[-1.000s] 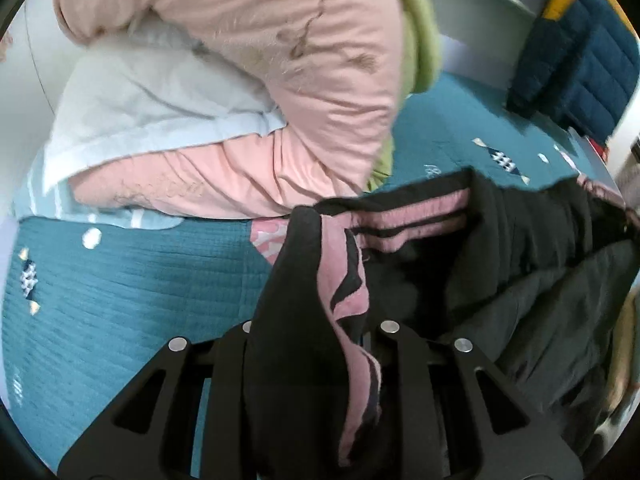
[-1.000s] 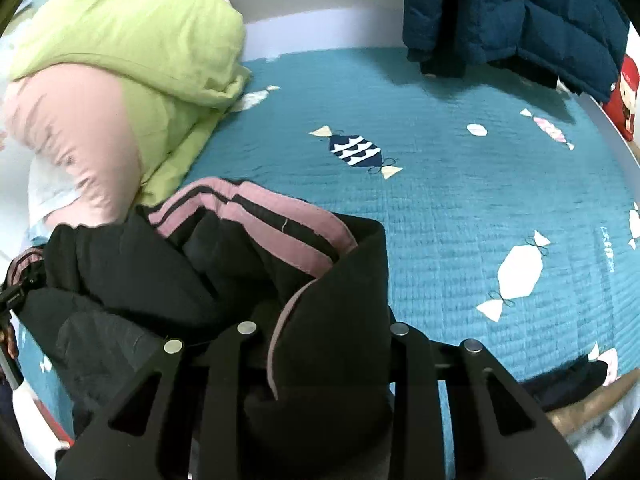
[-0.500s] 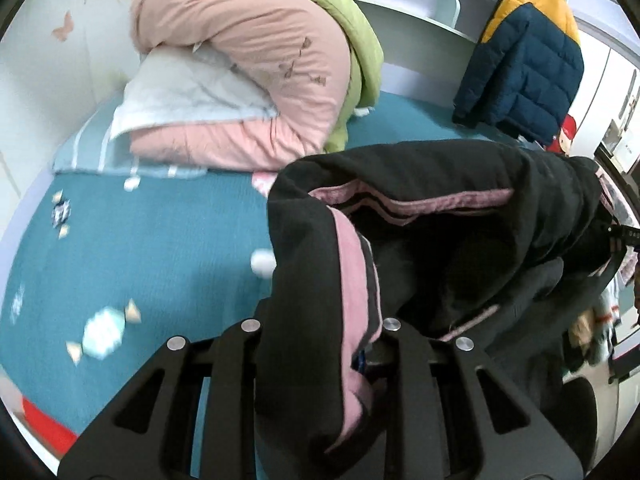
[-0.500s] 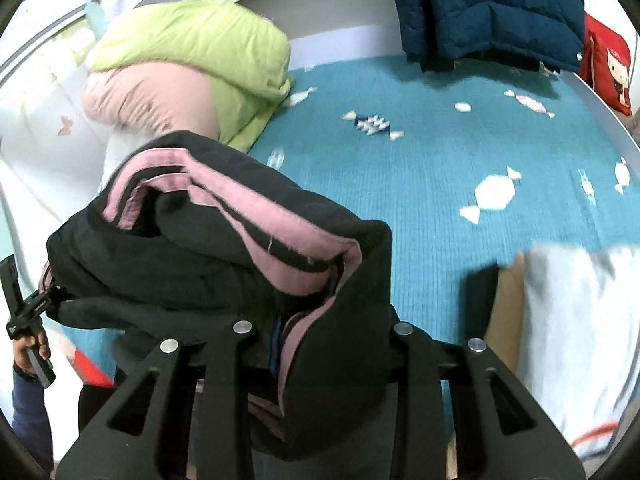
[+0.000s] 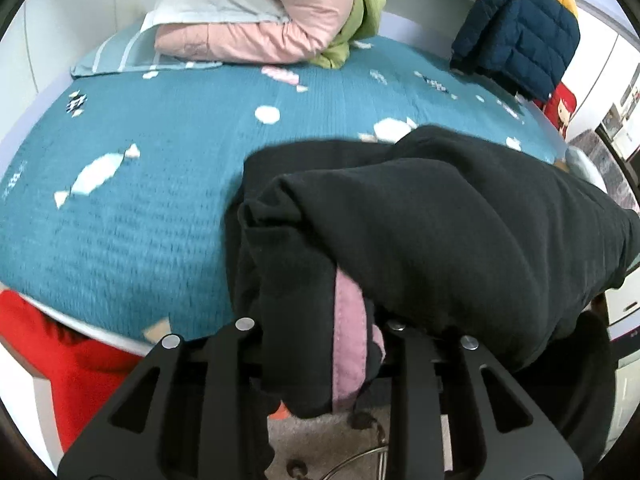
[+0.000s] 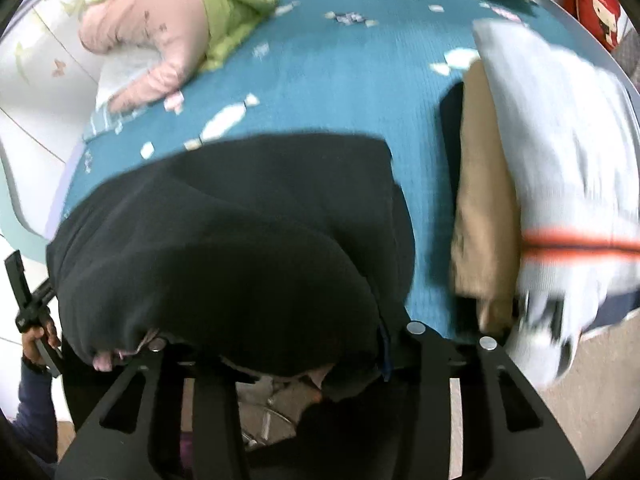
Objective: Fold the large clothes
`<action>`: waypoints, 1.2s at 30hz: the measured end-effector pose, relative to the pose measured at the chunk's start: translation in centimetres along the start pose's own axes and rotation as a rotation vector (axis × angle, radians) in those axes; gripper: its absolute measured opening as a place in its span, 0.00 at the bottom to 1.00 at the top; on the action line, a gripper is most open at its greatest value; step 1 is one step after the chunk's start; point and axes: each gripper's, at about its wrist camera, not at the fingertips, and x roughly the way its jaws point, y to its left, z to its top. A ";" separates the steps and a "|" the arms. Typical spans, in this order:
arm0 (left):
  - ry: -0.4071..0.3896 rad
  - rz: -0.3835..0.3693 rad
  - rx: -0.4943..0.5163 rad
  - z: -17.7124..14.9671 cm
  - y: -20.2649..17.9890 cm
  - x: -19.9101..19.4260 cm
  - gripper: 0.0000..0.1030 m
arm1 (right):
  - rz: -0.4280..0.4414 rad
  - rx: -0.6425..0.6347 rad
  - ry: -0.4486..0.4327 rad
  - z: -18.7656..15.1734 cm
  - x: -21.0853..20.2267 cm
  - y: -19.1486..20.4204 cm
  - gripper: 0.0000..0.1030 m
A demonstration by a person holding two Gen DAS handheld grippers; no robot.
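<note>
The left claw (image 5: 320, 344) was clamped on a thick bunch of the black garment (image 5: 440, 232), with a pink strip (image 5: 348, 340) of its trim pinched between the fingers. From there the cloth spread rightward in a broad, heavy hump that hung over the near edge of the bed (image 5: 120, 208), its far part lying on the teal cover and its near part hanging in the air above the floor. In the right wrist view the same garment (image 6: 240, 240) draped over the right claw (image 6: 288, 356), which was closed on another bunch of it; a little pink showed at the lower hem. The cloth looked thick and fleecy, dull black, softly rumpled rather than creased.

As a judgement, the folding of this piece was at an early stage: it was gathered and held at two points, but no flat, squared fold showed anywhere. Laying it out on the cover, smoothing it and doubling it over all seemed left to do.

Toward the bed's far left corner lay a pink and green quilt (image 5: 272, 8) on a pillow (image 5: 216, 8). Near the right edge sat a pile of other clothes (image 6: 540, 184), tan and pale grey, blurred
</note>
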 end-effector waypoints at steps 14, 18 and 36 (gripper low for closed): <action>-0.011 0.134 0.083 -2.5 0.0 -6.5 0.73 | -0.119 0.002 0.009 -5.2 -4.3 -0.8 0.57; -0.126 0.071 -0.023 -0.5 -0.2 -10.0 0.83 | -0.092 -0.016 -0.097 -4.4 -7.8 2.0 0.57; 0.239 0.014 -0.045 -1.0 -3.5 7.4 0.95 | -0.012 0.174 0.279 -4.2 13.6 1.2 0.00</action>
